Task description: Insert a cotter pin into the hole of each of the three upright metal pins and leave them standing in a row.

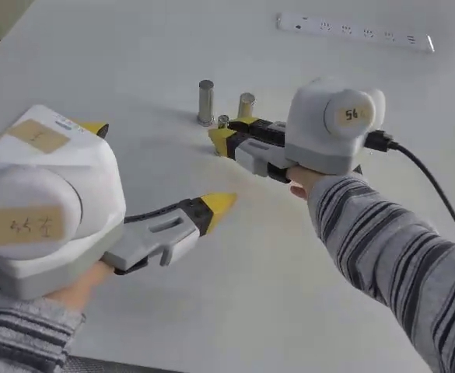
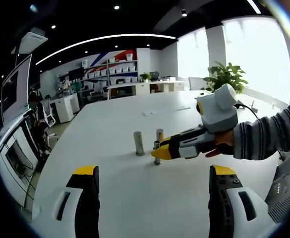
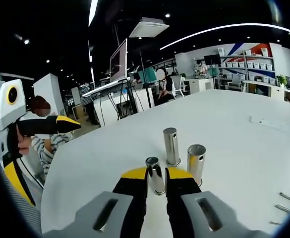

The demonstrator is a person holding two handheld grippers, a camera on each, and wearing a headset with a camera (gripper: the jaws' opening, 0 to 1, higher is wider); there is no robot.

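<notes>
The right tongs [image 3: 155, 174] are pinching in narrow on the short pin [image 3: 152, 163], one yellow tip pressing each side of it, and the pin is standing upright on the white surface [image 1: 289, 264] between them. Just behind it the tall pin [image 3: 171, 145] is standing straight, and just beside that, off to the right in the right gripper view, the middle pin [image 3: 196, 161] is standing too; the three are sitting in a tight cluster, close together but not touching. From the head view those tongs are reaching in from the right, a hand [image 1: 301, 180] is gripping them from below, a striped sleeve [image 1: 390, 249] is trailing back toward the lower right corner, and a black cable [image 1: 433, 190] is running off the back of the unit. Over to the left tongs [image 2: 154, 170]: they are gaping wide, holding nothing, hovering nearer the person and well apart from the pins, pointing toward them. Out at the right edge of the right gripper view a few thin cotter pins [image 3: 285, 197] are lying flat on the surface, well away from the upright pins. At the far side of the surface a white power strip [image 1: 355, 33] is lying flat.
</notes>
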